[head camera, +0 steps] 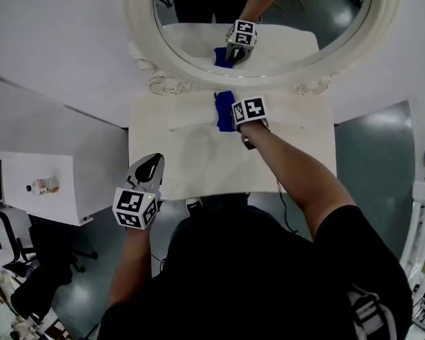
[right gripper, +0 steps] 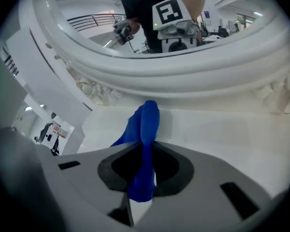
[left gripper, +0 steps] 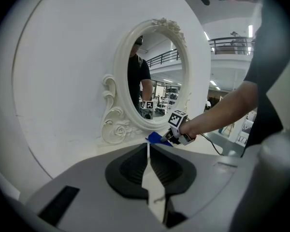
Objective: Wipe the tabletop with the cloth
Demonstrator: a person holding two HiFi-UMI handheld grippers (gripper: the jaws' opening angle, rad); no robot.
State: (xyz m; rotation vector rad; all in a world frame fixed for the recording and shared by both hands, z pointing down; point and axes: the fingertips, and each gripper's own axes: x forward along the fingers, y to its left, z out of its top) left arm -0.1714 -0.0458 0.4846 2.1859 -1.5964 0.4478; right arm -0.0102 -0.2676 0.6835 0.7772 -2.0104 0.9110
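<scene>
A blue cloth point(head camera: 224, 110) lies bunched on the white tabletop point(head camera: 198, 154) at its far edge, just below the mirror frame. My right gripper point(head camera: 235, 122) is shut on the cloth point(right gripper: 143, 129), which sticks out past the jaws toward the mirror. My left gripper point(head camera: 150, 167) hangs off the table's near left corner, jaws shut with nothing between them. In the left gripper view the cloth point(left gripper: 157, 138) and the right gripper point(left gripper: 170, 137) show far ahead.
A large oval mirror with an ornate white frame point(head camera: 166, 83) stands against the wall behind the table and reflects the gripper and cloth. A white side cabinet point(head camera: 42, 186) with a small bottle point(head camera: 44, 185) stands to the left. Grey floor surrounds the table.
</scene>
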